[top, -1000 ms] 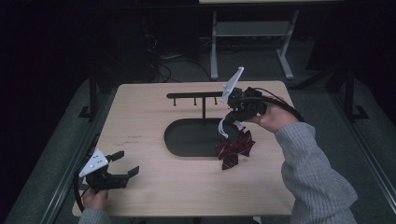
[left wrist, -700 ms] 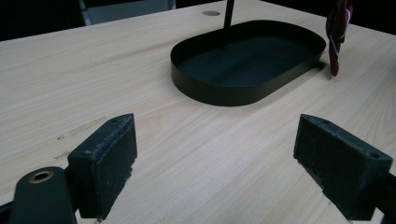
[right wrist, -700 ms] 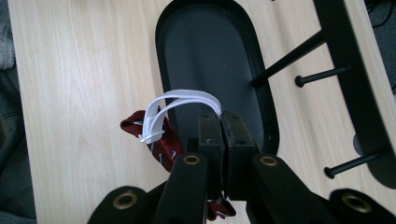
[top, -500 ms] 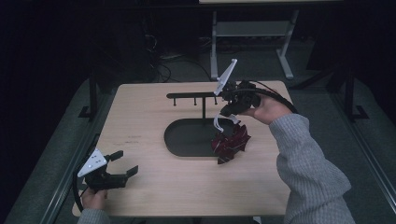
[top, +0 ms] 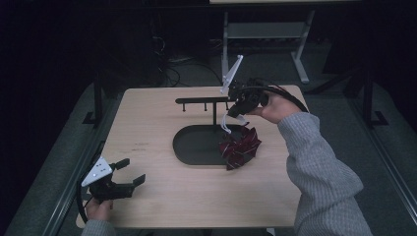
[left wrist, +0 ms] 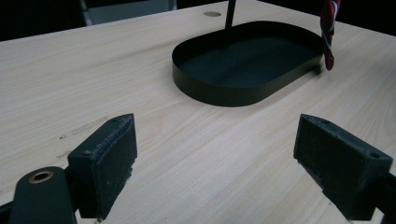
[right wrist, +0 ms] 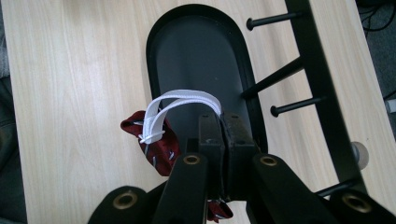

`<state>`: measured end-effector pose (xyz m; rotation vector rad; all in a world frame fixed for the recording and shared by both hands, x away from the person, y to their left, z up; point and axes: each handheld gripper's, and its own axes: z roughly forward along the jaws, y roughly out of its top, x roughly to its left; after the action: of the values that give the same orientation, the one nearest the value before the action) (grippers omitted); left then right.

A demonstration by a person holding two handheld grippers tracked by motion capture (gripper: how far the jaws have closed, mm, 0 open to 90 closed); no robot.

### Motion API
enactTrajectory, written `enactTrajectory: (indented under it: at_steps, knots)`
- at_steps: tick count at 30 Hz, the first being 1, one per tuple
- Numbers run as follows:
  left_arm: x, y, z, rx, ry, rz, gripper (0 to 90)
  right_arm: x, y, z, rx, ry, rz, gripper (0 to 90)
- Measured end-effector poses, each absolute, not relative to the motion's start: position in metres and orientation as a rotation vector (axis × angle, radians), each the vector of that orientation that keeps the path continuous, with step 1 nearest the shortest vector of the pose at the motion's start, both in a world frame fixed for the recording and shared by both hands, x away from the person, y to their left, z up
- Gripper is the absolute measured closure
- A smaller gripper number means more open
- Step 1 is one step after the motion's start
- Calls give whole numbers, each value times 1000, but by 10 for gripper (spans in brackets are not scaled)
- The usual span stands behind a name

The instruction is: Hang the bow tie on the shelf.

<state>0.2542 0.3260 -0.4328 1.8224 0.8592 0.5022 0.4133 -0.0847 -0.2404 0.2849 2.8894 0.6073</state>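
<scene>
Pale wooden table [top: 162,123] in a dark room, with a black oval tray [top: 196,147] at its middle. Rising from the tray, a post with a pegged crossbar [top: 201,101]. Above the tray's right end, right gripper [right wrist: 219,128], jaws clenched on a white loop [right wrist: 180,100] (dark red striped cloth [top: 241,147] hanging below, touching the tray's rim). Well left of the tray near the table's front edge, left gripper [left wrist: 215,154], jaws spread wide, grasping nothing.

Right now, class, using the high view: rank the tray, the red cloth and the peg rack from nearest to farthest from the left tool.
1. Tray: mid-table, ahead and to the right of the left tool.
2. Red cloth: hanging at the tray's right edge.
3. Peg rack: standing at the tray's far side.

The cloth and rack are close to call.
</scene>
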Motion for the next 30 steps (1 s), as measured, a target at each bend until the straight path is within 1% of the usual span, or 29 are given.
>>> enactTrajectory:
  at_steps: [17, 30]
  knots:
    - [254, 327, -433, 1818, 864, 500, 131, 433, -76, -231, 314, 2897, 588, 874]
    - [254, 328, -433, 1819, 858, 501, 131, 450, -70, -233, 338, 2907, 568, 874]
